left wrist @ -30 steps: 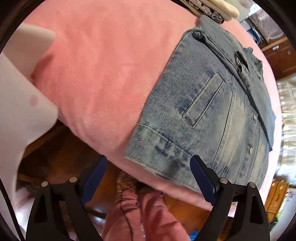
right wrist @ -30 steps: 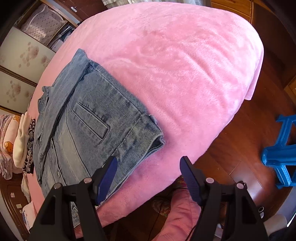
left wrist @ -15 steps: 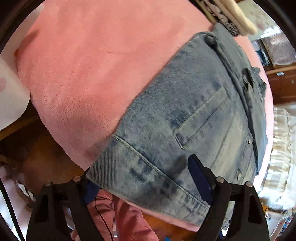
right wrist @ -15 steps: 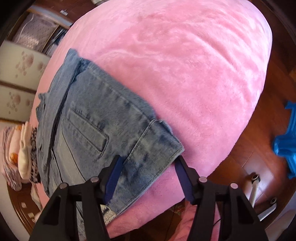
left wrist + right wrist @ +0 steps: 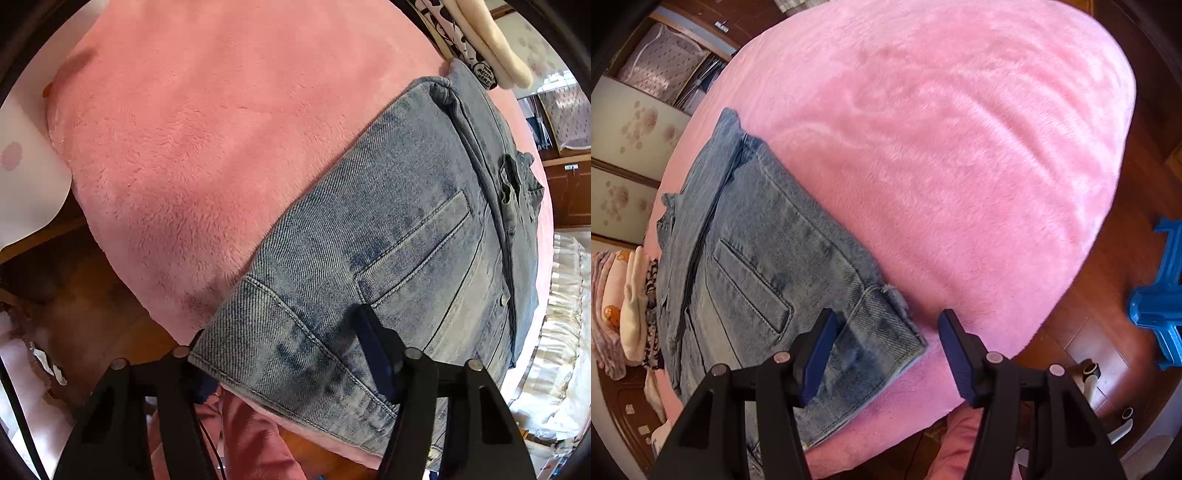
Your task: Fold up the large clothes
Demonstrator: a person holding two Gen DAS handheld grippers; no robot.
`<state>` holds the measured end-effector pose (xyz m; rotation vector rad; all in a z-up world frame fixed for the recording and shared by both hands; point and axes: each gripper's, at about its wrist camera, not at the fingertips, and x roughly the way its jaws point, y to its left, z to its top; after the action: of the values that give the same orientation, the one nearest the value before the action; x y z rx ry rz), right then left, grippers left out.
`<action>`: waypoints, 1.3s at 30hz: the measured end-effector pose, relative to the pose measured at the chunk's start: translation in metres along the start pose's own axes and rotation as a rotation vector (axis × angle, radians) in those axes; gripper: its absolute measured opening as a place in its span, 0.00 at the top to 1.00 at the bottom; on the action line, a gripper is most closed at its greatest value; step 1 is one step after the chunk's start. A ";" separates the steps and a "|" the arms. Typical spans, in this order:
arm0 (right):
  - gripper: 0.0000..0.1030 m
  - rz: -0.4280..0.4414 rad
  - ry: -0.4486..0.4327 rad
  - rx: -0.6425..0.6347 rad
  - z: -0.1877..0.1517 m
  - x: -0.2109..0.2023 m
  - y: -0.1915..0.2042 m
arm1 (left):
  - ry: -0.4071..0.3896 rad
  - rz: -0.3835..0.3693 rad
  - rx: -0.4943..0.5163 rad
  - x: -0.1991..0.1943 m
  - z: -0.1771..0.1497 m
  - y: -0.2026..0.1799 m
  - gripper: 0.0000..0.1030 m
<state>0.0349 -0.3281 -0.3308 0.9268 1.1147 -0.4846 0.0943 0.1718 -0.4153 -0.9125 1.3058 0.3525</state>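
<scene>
A blue denim jacket [image 5: 406,229] lies folded lengthwise on a pink plush blanket [image 5: 192,122], its hem band toward me. It also shows in the right wrist view [image 5: 764,258]. My left gripper [image 5: 291,354] is open with the hem's left corner between its fingers; the right finger [image 5: 373,350] rests on top of the denim, the left one is hidden under the hem. My right gripper [image 5: 886,350] is open and straddles the hem's right corner, just above the cloth.
The blanket [image 5: 960,147] covers a bed whose edge drops to a wooden floor [image 5: 1108,295]. A stack of folded clothes [image 5: 631,295] lies at the bed's far end. A blue plastic stool [image 5: 1160,295] stands on the floor at right.
Both grippers have moved forward and down to the jacket's hem. The left one now has the left corner between its fingers, and the right one straddles the right corner.
</scene>
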 end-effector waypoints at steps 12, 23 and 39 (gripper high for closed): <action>0.76 0.030 0.064 0.034 0.003 -0.012 0.015 | -0.023 0.036 -0.022 -0.035 0.000 -0.014 0.90; 0.88 0.086 0.114 -0.080 0.009 -0.066 0.076 | 0.016 0.044 0.092 -0.105 0.006 -0.082 0.91; 0.89 0.304 0.112 -0.082 0.084 -0.128 0.161 | -0.062 -0.012 0.098 -0.182 0.086 -0.199 0.91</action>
<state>0.1494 -0.3229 -0.1403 1.0389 1.0625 -0.1390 0.2399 0.1594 -0.1725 -0.8204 1.2498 0.3022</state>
